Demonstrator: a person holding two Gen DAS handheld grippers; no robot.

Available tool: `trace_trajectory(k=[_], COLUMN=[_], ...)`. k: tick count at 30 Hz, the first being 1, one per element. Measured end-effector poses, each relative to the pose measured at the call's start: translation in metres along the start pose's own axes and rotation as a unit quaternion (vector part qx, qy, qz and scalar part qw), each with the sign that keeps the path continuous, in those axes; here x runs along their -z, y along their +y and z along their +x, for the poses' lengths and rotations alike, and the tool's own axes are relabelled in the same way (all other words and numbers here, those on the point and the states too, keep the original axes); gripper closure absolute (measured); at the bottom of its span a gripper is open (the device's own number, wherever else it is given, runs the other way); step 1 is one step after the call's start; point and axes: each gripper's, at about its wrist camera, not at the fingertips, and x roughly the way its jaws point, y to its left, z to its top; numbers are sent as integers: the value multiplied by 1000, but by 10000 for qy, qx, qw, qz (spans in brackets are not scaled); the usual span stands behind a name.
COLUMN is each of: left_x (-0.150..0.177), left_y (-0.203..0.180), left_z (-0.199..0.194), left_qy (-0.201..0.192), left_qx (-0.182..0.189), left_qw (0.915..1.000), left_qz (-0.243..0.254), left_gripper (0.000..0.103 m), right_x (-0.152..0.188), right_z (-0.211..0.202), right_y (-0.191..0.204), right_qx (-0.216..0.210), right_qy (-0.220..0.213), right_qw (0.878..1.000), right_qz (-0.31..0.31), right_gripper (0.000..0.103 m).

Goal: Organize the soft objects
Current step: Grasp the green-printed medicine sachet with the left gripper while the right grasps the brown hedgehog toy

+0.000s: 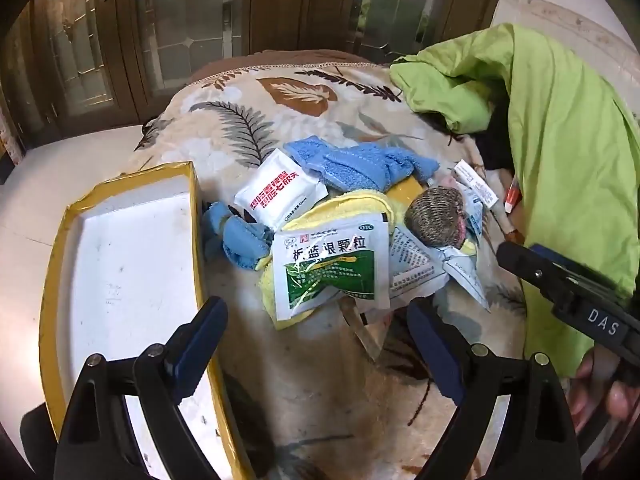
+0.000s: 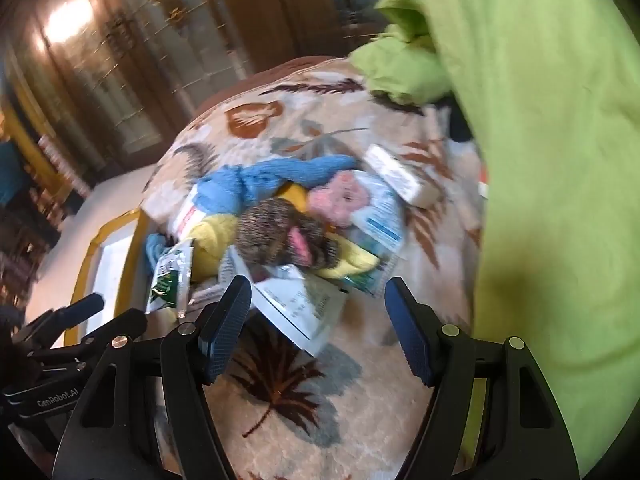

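Left wrist: green sachet (image 1: 332, 268) between open left tool (image 1: 316, 328) fingers, untouched.

Yellow cloth (image 1: 352, 204) mostly under sachets; right-wrist view blurred, perhaps motion.

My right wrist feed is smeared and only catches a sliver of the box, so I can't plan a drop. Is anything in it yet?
Observer: No. The left wrist view shows the yellow-rimmed box with a bare white floor.
Operator: Where is the left gripper?
Observer: The left gripper is open with nothing between its fingers, one finger over the box's right wall, the other over the blanket.
Operator: Which soft thing lies closest to the box?
Observer: A small blue cloth, right beside that wall, its far end tucked under a white sachet with red print.
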Motion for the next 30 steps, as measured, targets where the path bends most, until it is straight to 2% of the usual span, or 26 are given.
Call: trace_trajectory(k=[7,14,20,25,30], left_x=[-16,-29,-31,-37,-34], left_y=[1,6,-5,-8,-6], left_z=[14,33,36,46,59], left_qy=[123,317,363,511,699], left_qx=[2,17,356,285,27], left_qw=[9999,9994,9987,9983,9974], left_qz=[81,-134,6,54,179], left_gripper=[11,11,11,11,11], right_x=[-14,-24,-29,-34,-37], right_z=[25,46,50,55,61], right_y=[22,26,24,18,21], right_qx=[-185,-188,-227,-298,-262], right_qy=[220,331,304,340,435], right_qw=[9978,9978,9984,9987,9981], right_qz=[-592,-541,-428,-241,-346], right_gripper=[33,33,33,33,33])
